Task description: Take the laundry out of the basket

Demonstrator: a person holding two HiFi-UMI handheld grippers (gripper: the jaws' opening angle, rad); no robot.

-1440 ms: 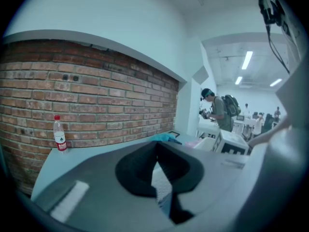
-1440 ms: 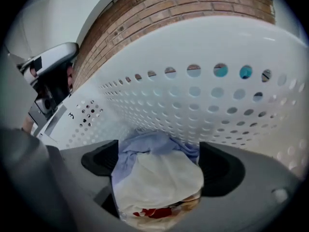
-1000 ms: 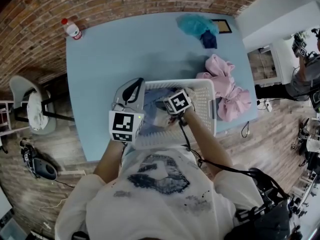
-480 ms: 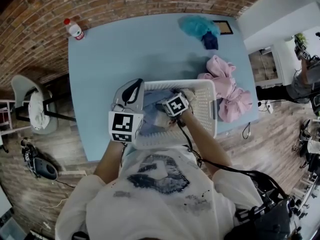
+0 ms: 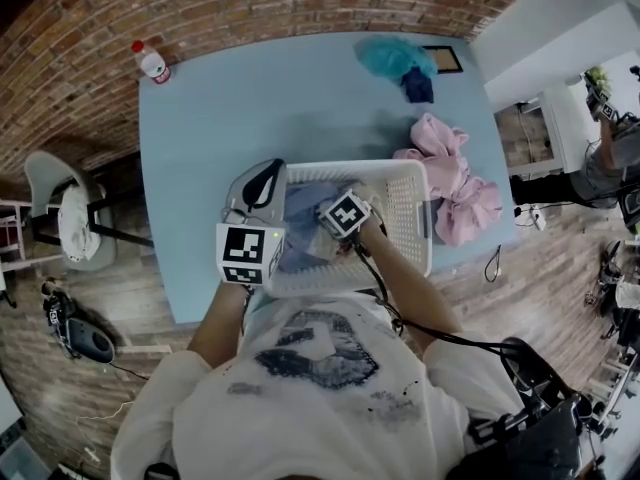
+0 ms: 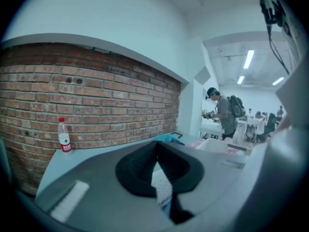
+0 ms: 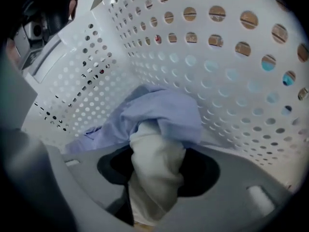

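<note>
Clamped basket (image 5: 410,165) rim with left gripper (image 6: 157,164); just closed right gripper (image 7: 155,146) on white cloth (image 7: 157,178). Still inside: blue shirt (image 7: 166,108). Already out, 2 o'clock: pink pile (image 5: 455,183).

No word, brand or number here can be read. At the left of the left gripper view, the plastic bottle (image 6: 64,135) on the table wears a red label (image 6: 64,140) whose print is too small to make out. In the head view, your two marker cubes (image 5: 248,253) (image 5: 345,214) carry only black-and-white square patterns, and your T-shirt print (image 5: 320,346) is a dark graphic without legible letters.
</note>
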